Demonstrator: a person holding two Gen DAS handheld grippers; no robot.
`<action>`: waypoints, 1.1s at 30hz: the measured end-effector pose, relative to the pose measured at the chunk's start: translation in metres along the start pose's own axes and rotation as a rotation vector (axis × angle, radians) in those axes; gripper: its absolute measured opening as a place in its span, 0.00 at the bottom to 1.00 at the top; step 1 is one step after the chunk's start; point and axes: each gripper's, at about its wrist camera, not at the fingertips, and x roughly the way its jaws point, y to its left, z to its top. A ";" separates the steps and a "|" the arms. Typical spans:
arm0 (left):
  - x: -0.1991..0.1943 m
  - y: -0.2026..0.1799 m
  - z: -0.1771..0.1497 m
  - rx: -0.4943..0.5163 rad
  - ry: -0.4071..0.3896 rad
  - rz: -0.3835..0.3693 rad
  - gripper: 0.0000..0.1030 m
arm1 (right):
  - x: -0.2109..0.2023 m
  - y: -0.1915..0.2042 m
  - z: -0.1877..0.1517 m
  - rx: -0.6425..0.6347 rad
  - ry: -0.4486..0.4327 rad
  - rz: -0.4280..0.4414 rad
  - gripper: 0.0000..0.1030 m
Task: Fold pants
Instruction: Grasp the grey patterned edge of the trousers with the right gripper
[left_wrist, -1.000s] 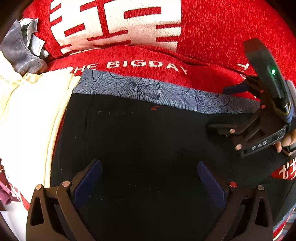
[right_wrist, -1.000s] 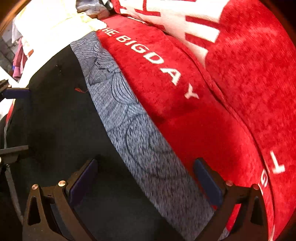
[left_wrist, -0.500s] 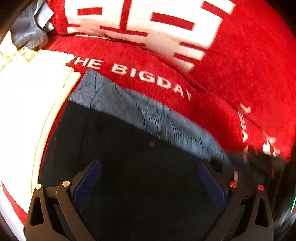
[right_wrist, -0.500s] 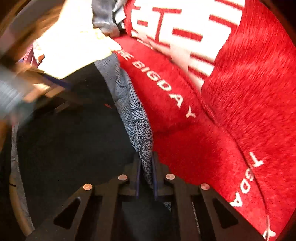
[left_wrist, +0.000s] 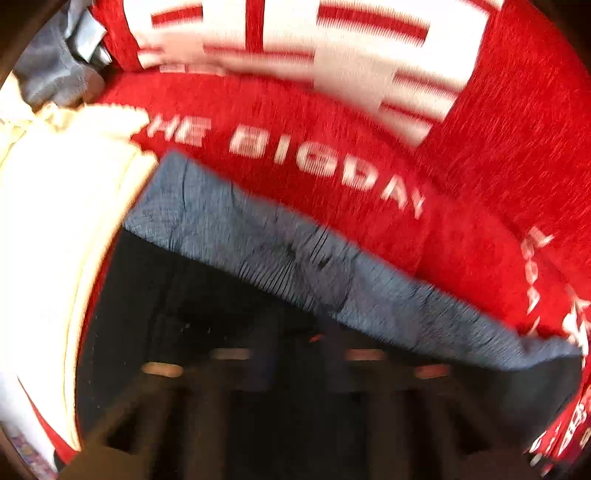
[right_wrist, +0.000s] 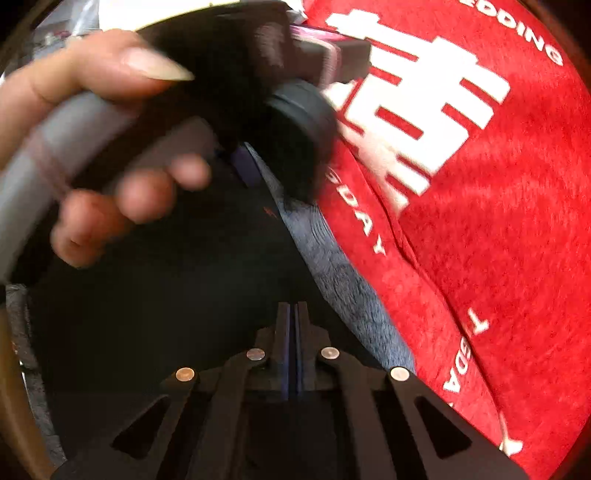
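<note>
Black pants (left_wrist: 207, 302) with a blue-grey patterned waistband (left_wrist: 258, 236) lie on a red cover. In the left wrist view my left gripper (left_wrist: 295, 365) is blurred, its jaws drawn close together over the black cloth just below the waistband. In the right wrist view my right gripper (right_wrist: 291, 321) is shut, its jaws pressed together over the black pants (right_wrist: 166, 295) beside the waistband (right_wrist: 340, 280); whether cloth is pinched is unclear. The left gripper's body and the hand (right_wrist: 122, 155) holding it fill the upper left of that view.
The red cover (left_wrist: 480, 177) with white lettering spreads behind and to the right, also in the right wrist view (right_wrist: 498, 221). A cream garment (left_wrist: 55, 229) lies left of the pants, grey cloth (left_wrist: 55, 74) behind it.
My left gripper has closed from wide open and moved toward the waistband. My right gripper closed half a second ago and has stayed shut; the left hand now crowds its view.
</note>
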 end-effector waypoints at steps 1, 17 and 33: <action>0.000 0.004 0.001 -0.019 -0.007 -0.024 0.15 | 0.000 -0.007 -0.002 0.028 0.009 0.026 0.03; -0.033 0.017 0.005 -0.004 -0.047 -0.151 0.83 | 0.098 -0.084 0.023 0.156 0.211 0.369 0.25; -0.019 0.004 -0.010 -0.108 0.057 -0.124 0.49 | -0.023 -0.002 0.002 0.042 -0.019 0.030 0.05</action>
